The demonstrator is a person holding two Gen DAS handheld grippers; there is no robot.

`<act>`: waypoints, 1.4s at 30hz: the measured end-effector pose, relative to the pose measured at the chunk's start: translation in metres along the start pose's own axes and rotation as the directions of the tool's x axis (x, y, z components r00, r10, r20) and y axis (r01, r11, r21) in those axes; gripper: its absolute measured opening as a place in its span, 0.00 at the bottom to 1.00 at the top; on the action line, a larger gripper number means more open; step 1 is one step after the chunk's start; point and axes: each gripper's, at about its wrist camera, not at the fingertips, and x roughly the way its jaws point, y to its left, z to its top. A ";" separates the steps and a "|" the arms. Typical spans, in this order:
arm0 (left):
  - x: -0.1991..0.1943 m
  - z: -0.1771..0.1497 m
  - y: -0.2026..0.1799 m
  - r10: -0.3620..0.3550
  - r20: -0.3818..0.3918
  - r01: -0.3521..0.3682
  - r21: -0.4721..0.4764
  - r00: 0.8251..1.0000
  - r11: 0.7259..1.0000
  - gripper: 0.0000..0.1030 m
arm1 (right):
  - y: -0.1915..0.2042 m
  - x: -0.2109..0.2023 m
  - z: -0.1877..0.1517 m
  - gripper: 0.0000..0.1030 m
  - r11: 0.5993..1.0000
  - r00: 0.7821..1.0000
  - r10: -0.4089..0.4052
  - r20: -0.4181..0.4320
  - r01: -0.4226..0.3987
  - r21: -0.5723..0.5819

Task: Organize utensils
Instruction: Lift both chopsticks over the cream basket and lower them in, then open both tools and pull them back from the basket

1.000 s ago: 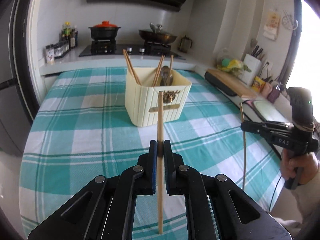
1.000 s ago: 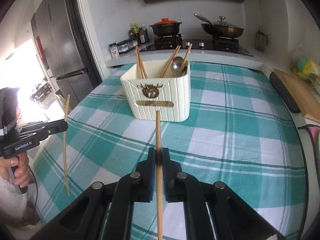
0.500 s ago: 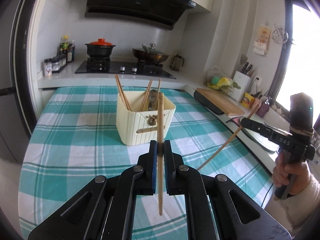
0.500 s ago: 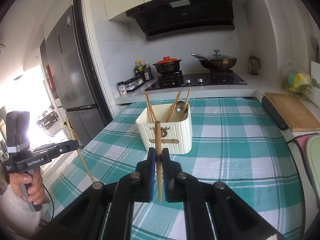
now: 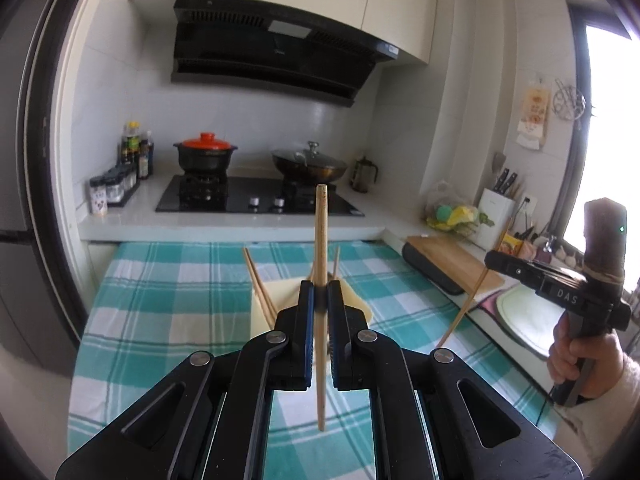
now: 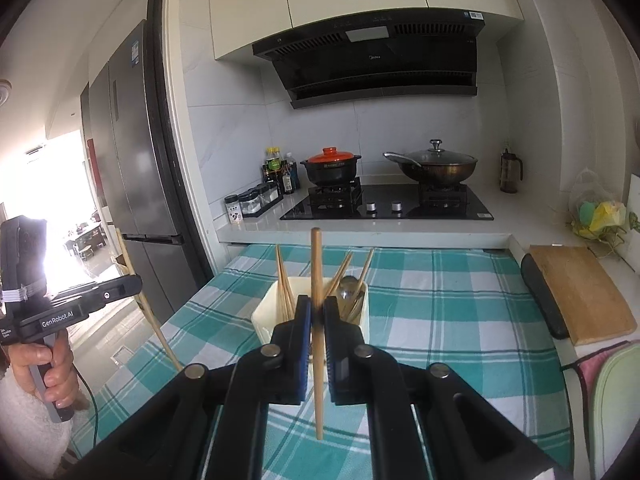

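Chopsticks are the business of this moment: each pair of tongs is clamped on one wooden stick, held near upright with its lower tip hanging free above the checked surface (image 5: 160,300). The left tongs (image 5: 321,300) grip the left chopstick (image 5: 321,240) about mid-length, and the right tongs (image 6: 317,316) pinch the right chopstick (image 6: 316,272) the same way. Seen from either wrist, the cream utensil holder (image 6: 264,316) sits just beyond the tongs, already carrying several chopsticks and a spoon (image 6: 349,286). My judgement is that the step in hand is carrying both sticks over to the holder. To do it well, bring each lower tip above the holder's open mouth before lowering, aim for a gap away from the leaning sticks, keep the two tongs from crowding each other by going one at a time, and release only once the tip is well inside the holder.
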 end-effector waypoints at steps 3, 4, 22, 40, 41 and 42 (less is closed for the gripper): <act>0.017 0.028 0.005 0.028 0.074 -0.028 -0.004 0.997 1.000 0.04 | 0.002 0.011 0.029 0.07 1.000 0.999 -0.012 0.052 0.014 -0.024; 0.025 0.036 0.006 0.039 0.095 -0.038 -0.007 0.995 0.999 0.04 | 0.003 0.016 0.038 0.07 0.999 0.997 -0.017 0.069 0.019 -0.029; 0.195 -0.020 0.041 0.141 -0.239 -0.157 -0.050 0.961 0.986 0.06 | -0.011 0.230 -0.002 0.07 0.998 0.967 0.060 -0.249 -0.049 0.048; 0.034 -0.053 -0.033 0.294 -0.140 -0.279 0.113 0.946 0.954 1.00 | 0.013 0.055 0.002 0.86 0.993 0.993 -0.115 -0.025 0.115 -0.003; 0.028 -0.060 -0.038 0.300 -0.144 -0.286 0.110 0.943 0.952 1.00 | 0.018 0.044 -0.005 0.87 0.992 0.992 -0.124 -0.022 0.123 -0.010; 0.020 -0.067 -0.044 0.313 -0.135 -0.300 0.112 0.940 0.947 1.00 | 0.023 0.032 -0.014 0.89 0.992 0.991 -0.129 -0.020 0.129 -0.014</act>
